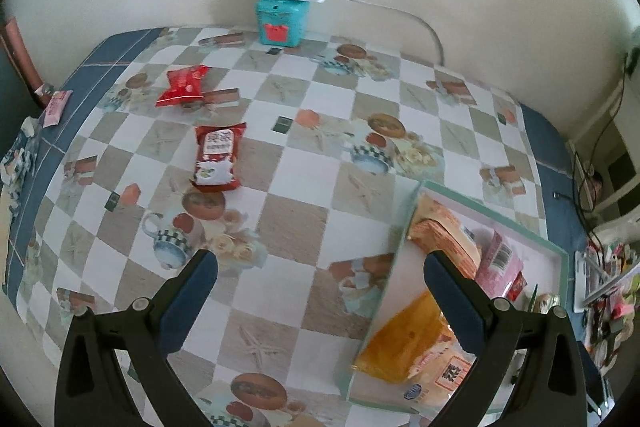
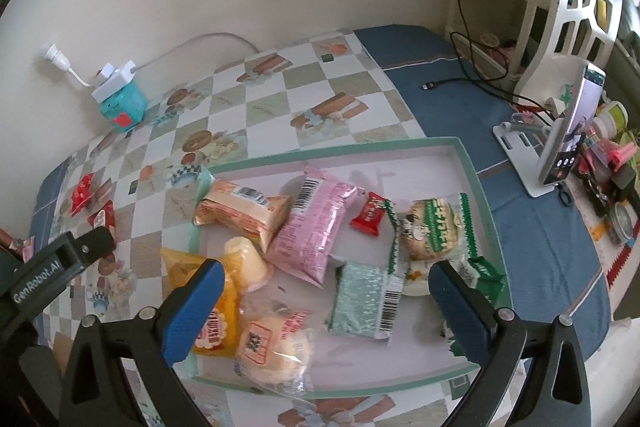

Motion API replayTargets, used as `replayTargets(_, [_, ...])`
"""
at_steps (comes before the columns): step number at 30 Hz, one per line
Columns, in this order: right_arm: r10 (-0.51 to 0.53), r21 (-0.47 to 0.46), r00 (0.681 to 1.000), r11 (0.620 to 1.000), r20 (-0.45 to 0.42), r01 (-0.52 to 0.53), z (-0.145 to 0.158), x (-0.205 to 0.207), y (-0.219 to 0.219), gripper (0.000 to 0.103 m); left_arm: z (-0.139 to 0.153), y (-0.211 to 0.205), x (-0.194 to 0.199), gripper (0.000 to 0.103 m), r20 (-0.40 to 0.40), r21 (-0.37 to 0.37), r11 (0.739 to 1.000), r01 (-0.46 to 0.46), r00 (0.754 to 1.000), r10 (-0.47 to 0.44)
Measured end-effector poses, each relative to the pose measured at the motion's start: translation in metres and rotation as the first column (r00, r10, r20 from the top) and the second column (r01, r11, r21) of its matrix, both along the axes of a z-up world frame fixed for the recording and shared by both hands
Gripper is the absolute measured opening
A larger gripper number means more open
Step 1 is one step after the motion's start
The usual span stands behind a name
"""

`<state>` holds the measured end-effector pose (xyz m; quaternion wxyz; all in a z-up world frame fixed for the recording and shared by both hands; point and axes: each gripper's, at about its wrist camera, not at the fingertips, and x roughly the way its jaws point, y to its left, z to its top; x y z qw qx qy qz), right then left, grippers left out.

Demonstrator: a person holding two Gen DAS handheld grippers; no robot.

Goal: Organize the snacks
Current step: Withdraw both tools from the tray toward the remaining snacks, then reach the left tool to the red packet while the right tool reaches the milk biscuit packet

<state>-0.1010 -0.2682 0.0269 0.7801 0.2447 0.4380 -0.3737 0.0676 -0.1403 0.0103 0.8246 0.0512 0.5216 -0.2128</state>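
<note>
Red snack packets, a bright one (image 1: pixel 183 85) and a darker one (image 1: pixel 218 157), lie loose on the checked tabletop (image 1: pixel 304 131) to the left. Further right, the green-rimmed tray (image 2: pixel 472 163) holds the other snacks. Both the left gripper (image 1: pixel 320 291) and the right gripper (image 2: pixel 326 301) hover with jaws wide apart, holding nothing.

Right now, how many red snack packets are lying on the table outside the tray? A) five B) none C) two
C: the left wrist view shows two red packets on the checkered tablecloth, a bright red packet and a dark red packet, both outside the tray.
</note>
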Motion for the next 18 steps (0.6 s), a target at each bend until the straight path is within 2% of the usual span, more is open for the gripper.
replayTargets(5, [0.009,-0.001,1.000,1.000,-0.004,-0.009,0.000,0.011,0.009,0.103,0.002,0.015,0.013,0.103,0.004,0.003,1.000,-0.026,1.000,0.026])
replayTargets(18, [0.079,-0.011,0.997,0.997,-0.018,-0.079,0.001,0.063,0.052,0.103,0.011,0.071,0.055,0.103,0.057,0.078,0.993,-0.091,0.995,0.086])
